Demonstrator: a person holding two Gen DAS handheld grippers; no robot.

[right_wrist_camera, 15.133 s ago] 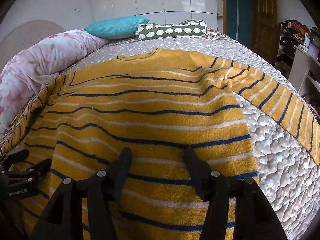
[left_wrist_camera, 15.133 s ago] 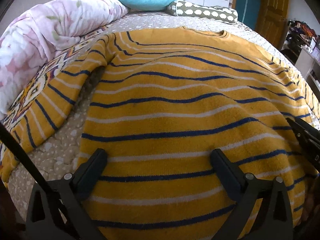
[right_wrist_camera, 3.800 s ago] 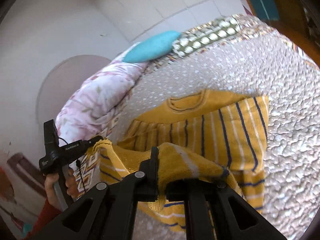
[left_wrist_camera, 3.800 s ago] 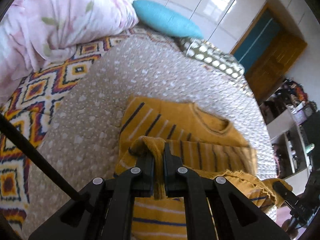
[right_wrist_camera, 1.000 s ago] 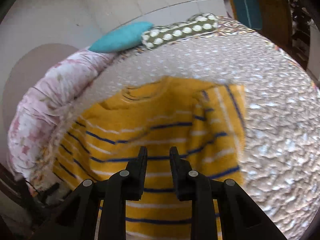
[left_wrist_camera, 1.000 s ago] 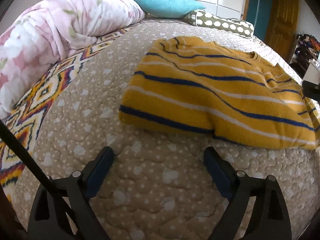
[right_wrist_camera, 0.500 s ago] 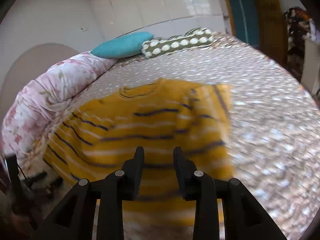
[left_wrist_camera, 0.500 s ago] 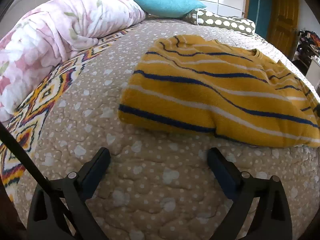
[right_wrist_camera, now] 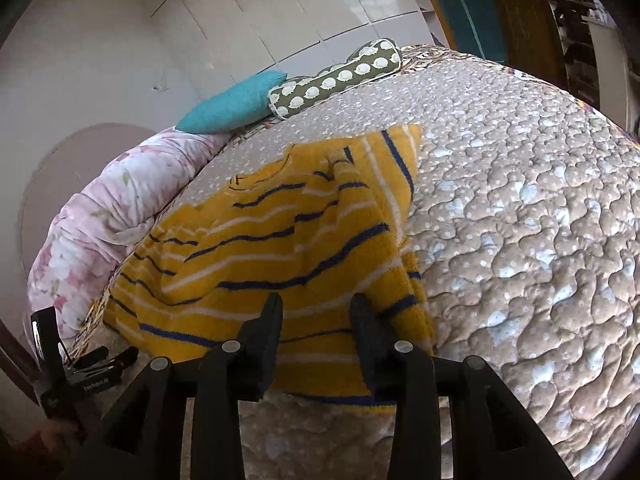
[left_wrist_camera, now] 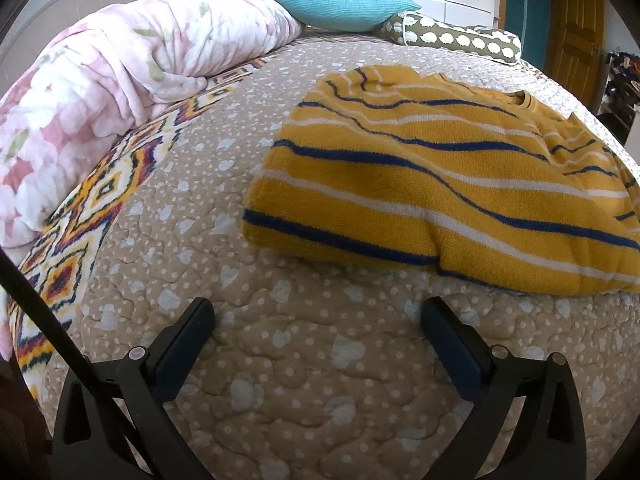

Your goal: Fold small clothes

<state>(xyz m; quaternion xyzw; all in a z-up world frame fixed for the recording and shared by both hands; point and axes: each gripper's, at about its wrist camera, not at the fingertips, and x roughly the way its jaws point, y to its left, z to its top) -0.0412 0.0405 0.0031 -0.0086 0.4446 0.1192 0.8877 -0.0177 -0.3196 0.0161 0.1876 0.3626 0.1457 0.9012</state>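
Since half a second ago the right gripper [right_wrist_camera: 316, 306] has parted its jaws a little further and the right wrist view has sharpened from a blur, while the left gripper [left_wrist_camera: 318, 314] has hardly shifted. Right jaws stand partly apart with nothing between them, hovering over the near hem of the yellow striped sweater [right_wrist_camera: 280, 248]. Left jaws are spread wide and hold nothing, poised above bare quilted bedspread [left_wrist_camera: 304, 364]; the sweater [left_wrist_camera: 440, 184] lies folded just beyond them, from 12 toward 2 o'clock, its collar turned toward the far side. In the right wrist view the left gripper [right_wrist_camera: 116, 356] shows at 8 o'clock, just beside the sweater's corner. Farther out, a pink floral duvet [left_wrist_camera: 100, 76] is bunched at 10 o'clock, and at 12 o'clock a teal pillow [left_wrist_camera: 344, 6] touches a green patterned bolster [left_wrist_camera: 460, 40] by the white cabinets [right_wrist_camera: 280, 12].
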